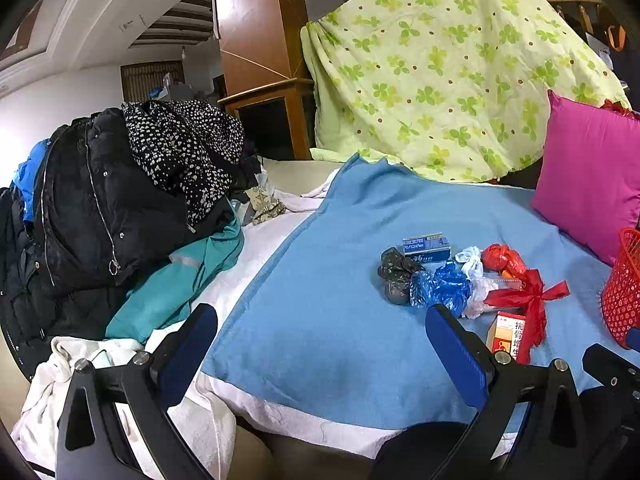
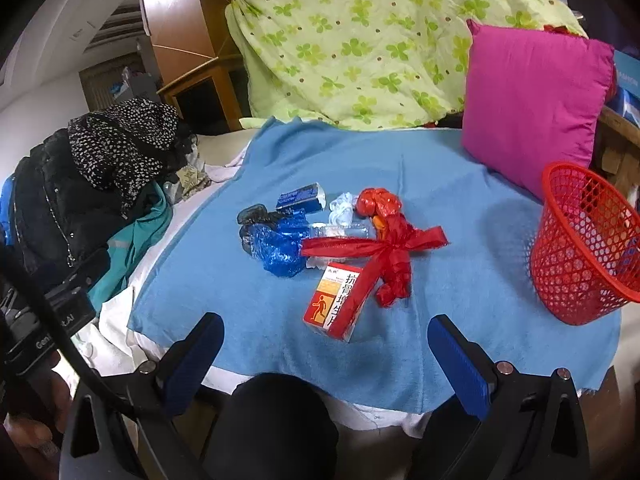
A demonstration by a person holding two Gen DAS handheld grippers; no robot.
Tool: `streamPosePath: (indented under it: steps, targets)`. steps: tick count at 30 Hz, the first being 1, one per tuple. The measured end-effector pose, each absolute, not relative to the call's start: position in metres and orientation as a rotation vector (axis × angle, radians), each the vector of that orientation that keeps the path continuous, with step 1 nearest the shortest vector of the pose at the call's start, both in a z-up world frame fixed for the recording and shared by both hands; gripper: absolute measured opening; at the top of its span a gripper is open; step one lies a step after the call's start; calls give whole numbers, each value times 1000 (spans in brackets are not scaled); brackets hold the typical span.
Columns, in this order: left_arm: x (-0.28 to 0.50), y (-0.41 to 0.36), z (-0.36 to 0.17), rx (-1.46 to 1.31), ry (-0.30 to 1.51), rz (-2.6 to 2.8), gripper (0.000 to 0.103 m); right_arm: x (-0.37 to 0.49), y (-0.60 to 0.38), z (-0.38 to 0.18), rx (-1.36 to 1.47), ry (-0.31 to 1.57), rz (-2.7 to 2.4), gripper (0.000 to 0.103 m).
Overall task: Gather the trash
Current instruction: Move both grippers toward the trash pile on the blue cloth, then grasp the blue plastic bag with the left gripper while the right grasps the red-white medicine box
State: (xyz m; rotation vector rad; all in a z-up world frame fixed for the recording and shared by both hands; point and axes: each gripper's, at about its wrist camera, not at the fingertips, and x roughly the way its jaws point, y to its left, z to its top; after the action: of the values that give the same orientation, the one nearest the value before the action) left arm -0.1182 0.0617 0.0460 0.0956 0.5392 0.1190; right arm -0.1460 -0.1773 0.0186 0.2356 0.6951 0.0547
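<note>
A heap of trash lies on the blue blanket (image 2: pixel 460 208): a red-and-orange medicine box (image 2: pixel 334 300) nearest me, a red ribbon bow (image 2: pixel 394 250), a crumpled blue plastic bag (image 2: pixel 280 246), a black bag (image 2: pixel 250 216), a blue-and-white box (image 2: pixel 302 196), a red bag (image 2: pixel 378 202) and white wrappers (image 2: pixel 342 206). A red mesh basket (image 2: pixel 584 248) stands upright to the right of the heap. My right gripper (image 2: pixel 326 344) is open, just short of the medicine box. My left gripper (image 1: pixel 320 328) is open over bare blanket (image 1: pixel 320 280), left of the heap; the blue bag (image 1: pixel 440 286) lies ahead of its right finger.
A pile of dark jackets and a teal garment (image 1: pixel 120 216) fills the left side. A pink cushion (image 2: pixel 532 108) and a green floral quilt (image 2: pixel 380 40) stand behind the blanket. White towels (image 1: pixel 80 380) lie at the near left. The left gripper's body (image 2: pixel 48 320) shows at the right view's left edge.
</note>
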Motion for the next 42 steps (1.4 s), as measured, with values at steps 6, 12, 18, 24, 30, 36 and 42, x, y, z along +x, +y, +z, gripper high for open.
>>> streamPosePath:
  steps: [6, 12, 18, 24, 30, 36, 42]
  targets:
    - [-103, 68, 26, 93, 580, 123, 103, -129, -173, 2, 228, 706, 40, 103]
    - [-69, 83, -11, 92, 677, 116, 103, -87, -171, -31, 267, 763, 27, 103]
    - [-34, 91, -31, 48, 747, 53, 103, -41, -161, -63, 283, 873, -37, 88]
    - [-1, 74, -35, 27, 770, -78, 103, -17, -163, -99, 335, 991, -42, 70]
    - [39, 32, -45, -10, 856, -263, 103, -20, -169, -96, 310, 981, 32, 55]
    - [63, -6, -67, -74, 978, -370, 78, -37, -199, -95, 385, 986, 122, 54]
    - [72, -22, -90, -142, 1067, -412, 39, -58, -216, -85, 391, 946, 195, 53]
